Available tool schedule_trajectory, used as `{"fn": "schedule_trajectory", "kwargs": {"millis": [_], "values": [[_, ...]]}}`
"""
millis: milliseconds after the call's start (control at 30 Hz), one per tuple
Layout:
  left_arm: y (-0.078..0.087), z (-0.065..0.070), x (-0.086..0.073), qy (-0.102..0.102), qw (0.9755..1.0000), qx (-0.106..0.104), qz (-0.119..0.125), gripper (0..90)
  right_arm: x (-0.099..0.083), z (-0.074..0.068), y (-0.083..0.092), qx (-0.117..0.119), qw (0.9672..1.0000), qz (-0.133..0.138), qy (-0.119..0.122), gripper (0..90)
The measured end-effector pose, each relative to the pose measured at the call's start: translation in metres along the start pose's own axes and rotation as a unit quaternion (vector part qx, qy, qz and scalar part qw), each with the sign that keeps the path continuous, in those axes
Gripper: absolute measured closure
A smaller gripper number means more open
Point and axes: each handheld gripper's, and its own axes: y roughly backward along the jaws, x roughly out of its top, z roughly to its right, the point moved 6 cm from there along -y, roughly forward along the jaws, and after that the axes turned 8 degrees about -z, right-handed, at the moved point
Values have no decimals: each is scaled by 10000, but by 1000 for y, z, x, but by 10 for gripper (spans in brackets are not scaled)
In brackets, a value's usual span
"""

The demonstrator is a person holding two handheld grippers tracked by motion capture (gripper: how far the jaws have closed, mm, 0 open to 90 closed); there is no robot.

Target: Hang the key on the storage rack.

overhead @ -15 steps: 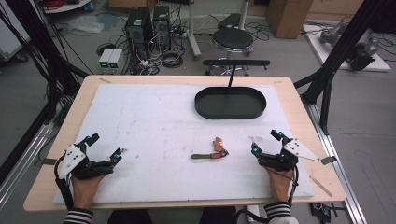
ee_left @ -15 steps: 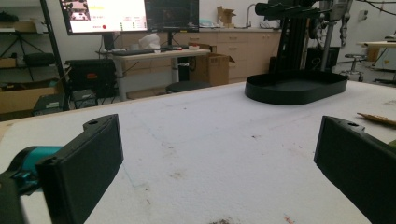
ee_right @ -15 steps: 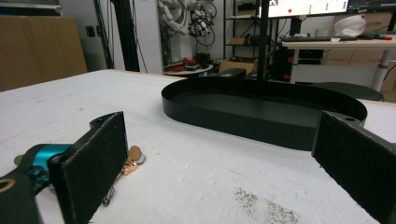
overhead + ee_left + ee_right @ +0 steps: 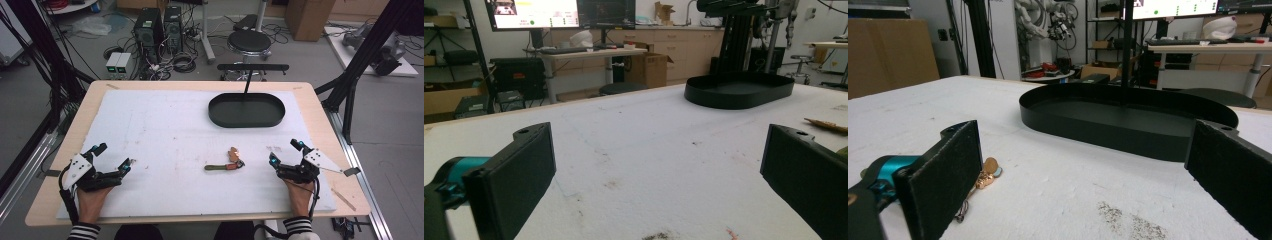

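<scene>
Table (image 4: 320,107): a pale wooden top, seen from above, covered for most of its area by a white foam sheet (image 4: 170,135) marked with faint stains. Tray (image 4: 246,110): black, oval, shallow, set on the sheet toward the far right; its wall is also seen across the right gripper view (image 4: 1108,131) and at the far right of the left gripper view (image 4: 739,92). Left gripper (image 4: 112,160): rested on the sheet near the front left corner, held in a hand (image 4: 91,199) with a striped cuff; its jaws are spread wide, with bare sheet between them. Right gripper (image 4: 285,152): rested near the front right edge, held likewise; its jaws are spread wide, with nothing gripped. Keychain (image 4: 226,163): a small item with an olive strap and a brownish charm, laid on the sheet between the two grippers, nearer the right one, apart from both, and well short of the tray; it is seen just beside the left-hand jaw in the right gripper view (image 4: 984,177).
</scene>
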Motion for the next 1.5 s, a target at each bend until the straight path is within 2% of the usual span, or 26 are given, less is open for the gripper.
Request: {"fn": "schedule_trajectory", "kwargs": {"millis": [300, 500, 633, 767, 833, 900, 967, 1033, 1100, 1167, 1200, 1233, 1300, 1367, 1433, 1500], "values": [[0, -1, 0, 17, 10000, 12, 11, 17, 2, -1, -1, 76, 9998, -130, 122, 11], [0, -1, 0, 26, 10000, 3, 5, 17, 29, -6, 3, 345, 9989, -80, 323, 11], [0, -1, 0, 33, 10000, 6, 5, 17, 50, -11, 0, 721, 9958, -219, 513, 11], [0, -1, 0, 28, 10000, 4, 6, 17, 65, -18, -8, 1056, 9899, -522, 796, 11], [0, -1, 0, 35, 10000, 15, 15, 17, 70, -22, -12, 1260, 9855, -669, 923, 11], [0, -1, 0, 32, 10000, 10, 12, 17, 74, -29, -17, 1500, 9789, -882, 1070, 11], [0, -1, 0, 37, 10000, 10, 13, 17, 76, -35, -22, 1695, 9711, -1133, 1243, 11], [0, -1, 0, 38, 10000, 12, 15, 17, 79, -40, -27, 1787, 9637, -1295, 1501, 11], [0, -1, 0, 29, 10000, 8, 15, 17, 82, -45, -32, 1998, 9560, -1459, 1574, 11], [0, -1, 0, 27, 10000, 9, 15, 17, 84, -50, -37, 2107, 9487, -1659, 1678, 11], [0, -1, 0, 26, 10000, 10, 13, 17, 85, -53, -39, 2182, 9440, -1741, 1760, 11], [0, -1, 0, 26, 10000, 11, 17, 17, 85, -57, -42, 2303, 9374, -1829, 1867, 11], [0, -1, 0, 26, 10000, 7, 11, 17, 87, -63, -48, 2351, 9281, -1960, 2118, 11], [0, -1, 0, 35, 10000, 18, 15, 17, 87, -68, -53, 2480, 9199, -2048, 2245, 12], [0, -1, 0, 33, 10000, 17, 15, 17, 87, -74, -59, 2596, 9099, -2212, 2362, 12], [0, -1, 0, 33, 10000, 18, 13, 17, 86, -78, -63, 2683, 9032, -2317, 2422, 12]]}}
